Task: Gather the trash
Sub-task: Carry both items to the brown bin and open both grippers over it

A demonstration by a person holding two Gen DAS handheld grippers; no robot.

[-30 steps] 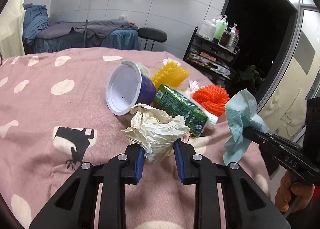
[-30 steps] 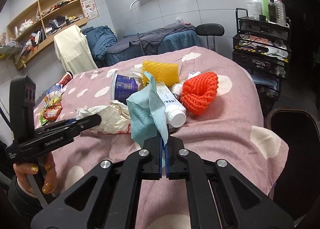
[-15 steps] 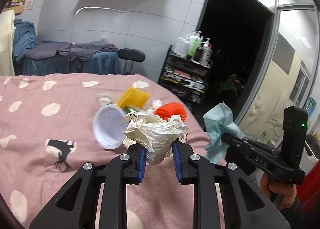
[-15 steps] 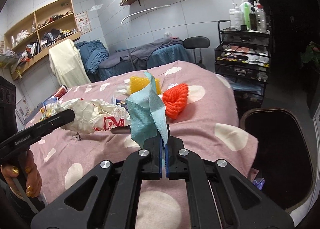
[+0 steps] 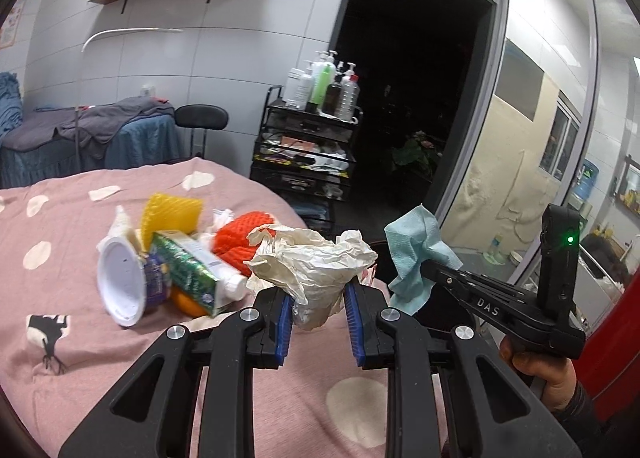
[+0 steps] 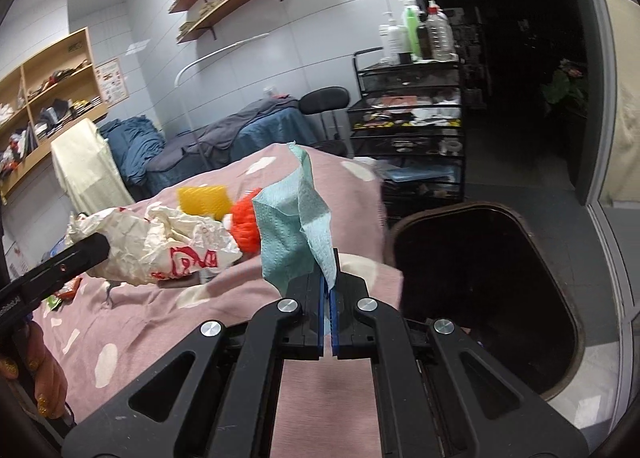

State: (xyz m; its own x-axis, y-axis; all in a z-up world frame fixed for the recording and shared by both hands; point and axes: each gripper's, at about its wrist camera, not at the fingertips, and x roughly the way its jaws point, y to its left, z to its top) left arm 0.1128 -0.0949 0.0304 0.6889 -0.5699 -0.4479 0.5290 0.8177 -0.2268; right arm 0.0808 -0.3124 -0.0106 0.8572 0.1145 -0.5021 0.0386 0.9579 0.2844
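My left gripper (image 5: 318,304) is shut on a crumpled cream paper wrapper (image 5: 316,262), held in the air above the pink bed's right end; the wrapper also shows in the right wrist view (image 6: 160,242). My right gripper (image 6: 329,298) is shut on a teal paper towel (image 6: 294,225), held near the bed's edge beside a dark open trash bin (image 6: 480,298). The towel also shows in the left wrist view (image 5: 416,258). More trash lies on the bed: a white-lidded cup (image 5: 120,286), a green carton (image 5: 184,270), an orange net (image 5: 240,234) and a yellow net (image 5: 172,213).
The bed (image 5: 80,358) has a pink spotted cover. A black wire trolley (image 6: 408,121) with bottles stands beyond the bin. A stool (image 5: 200,117) and another bed (image 5: 80,137) lie behind. Snack wrappers (image 6: 64,290) lie at the bed's left.
Both grippers have lifted off the bed with their trash and swung right toward the bin, which now fills the right of the right wrist view.
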